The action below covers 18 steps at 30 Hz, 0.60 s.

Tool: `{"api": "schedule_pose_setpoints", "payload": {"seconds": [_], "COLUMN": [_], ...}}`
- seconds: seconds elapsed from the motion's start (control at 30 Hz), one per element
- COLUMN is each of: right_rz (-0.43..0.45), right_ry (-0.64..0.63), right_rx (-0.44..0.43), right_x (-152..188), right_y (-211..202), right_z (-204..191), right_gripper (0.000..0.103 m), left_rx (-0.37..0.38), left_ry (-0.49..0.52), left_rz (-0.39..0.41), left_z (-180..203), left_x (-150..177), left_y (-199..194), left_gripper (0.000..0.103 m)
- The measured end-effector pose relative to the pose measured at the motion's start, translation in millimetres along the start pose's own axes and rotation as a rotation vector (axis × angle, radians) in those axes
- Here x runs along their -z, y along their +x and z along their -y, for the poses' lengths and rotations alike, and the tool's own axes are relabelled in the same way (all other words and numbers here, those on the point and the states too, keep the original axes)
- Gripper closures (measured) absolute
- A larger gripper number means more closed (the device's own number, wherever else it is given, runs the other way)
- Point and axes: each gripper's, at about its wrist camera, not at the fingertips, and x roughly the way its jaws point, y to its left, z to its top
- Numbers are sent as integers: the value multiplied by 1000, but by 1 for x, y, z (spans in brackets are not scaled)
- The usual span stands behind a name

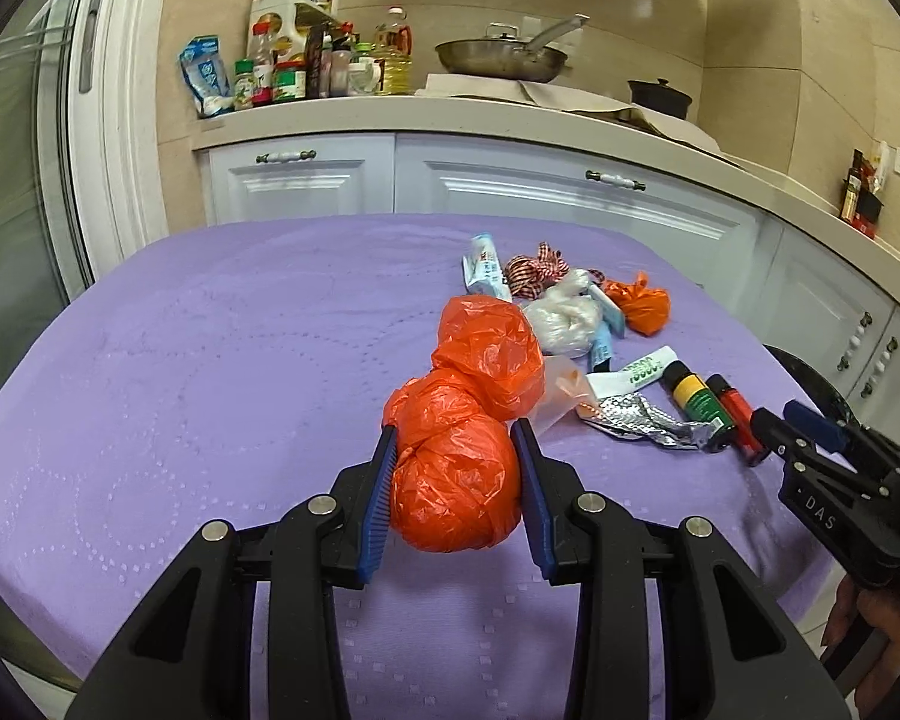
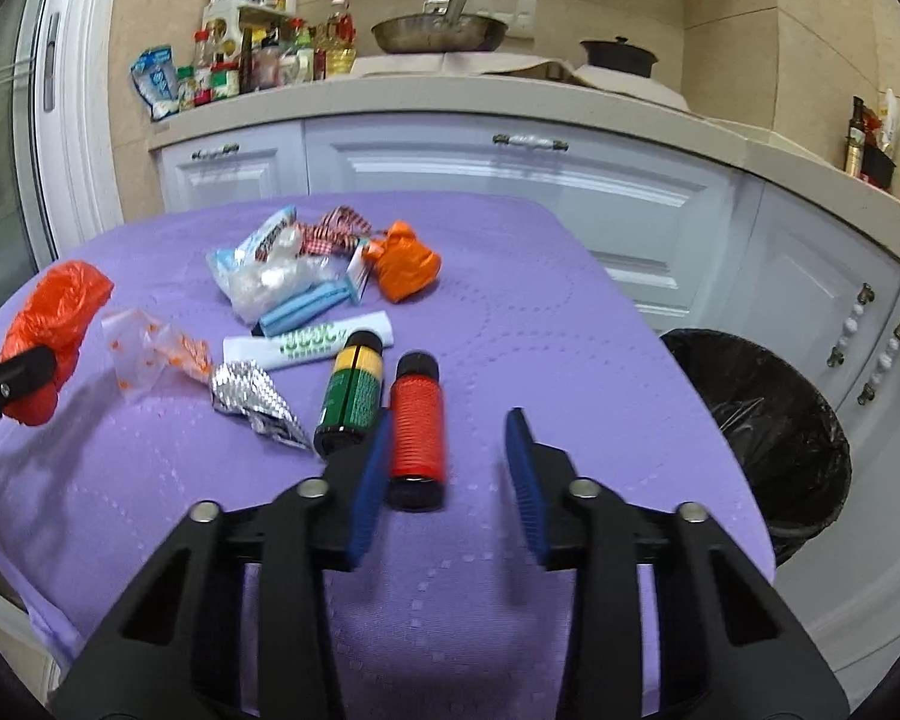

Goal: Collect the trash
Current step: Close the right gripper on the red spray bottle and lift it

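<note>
Orange knotted bag (image 1: 456, 480) sits between the left gripper (image 1: 459, 480) fingers, both pads pressing its sides, near the front of the purple table (image 1: 210, 360); a second orange bag (image 1: 489, 354) lies just behind it, touching. Risk: thin plastic is slippery and squashy, so the bundle could slide out on the way to the black-lined bin (image 2: 768, 414) off the table's right edge.

Right gripper (image 2: 447, 468) fingers stand apart around the red bottle (image 2: 417, 426): left pad beside it, right pad clear, not gripping. Risk: the bottle lies on its side and may roll, or the left finger knocks the green-yellow bottle (image 2: 351, 396) just beside it.

Writing: "DAS" on the right gripper body in the left view. White tube (image 2: 312, 342) has green print, unreadable. Other labels too small.
</note>
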Motion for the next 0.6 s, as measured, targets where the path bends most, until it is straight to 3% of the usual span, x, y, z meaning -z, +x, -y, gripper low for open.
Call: {"api": "schedule_pose_setpoints", "payload": {"seconds": [0.6], "right_rz": [-2], "right_ry": [2], "right_rx": [-36], "right_x": [4], "right_y": [8], "right_z": [1], "right_gripper": [78], "left_rx": [11], "left_ry": [4], "left_rz": [0], "left_z": [5], "left_x": [2], "left_y": [4], "left_gripper": [65]}}
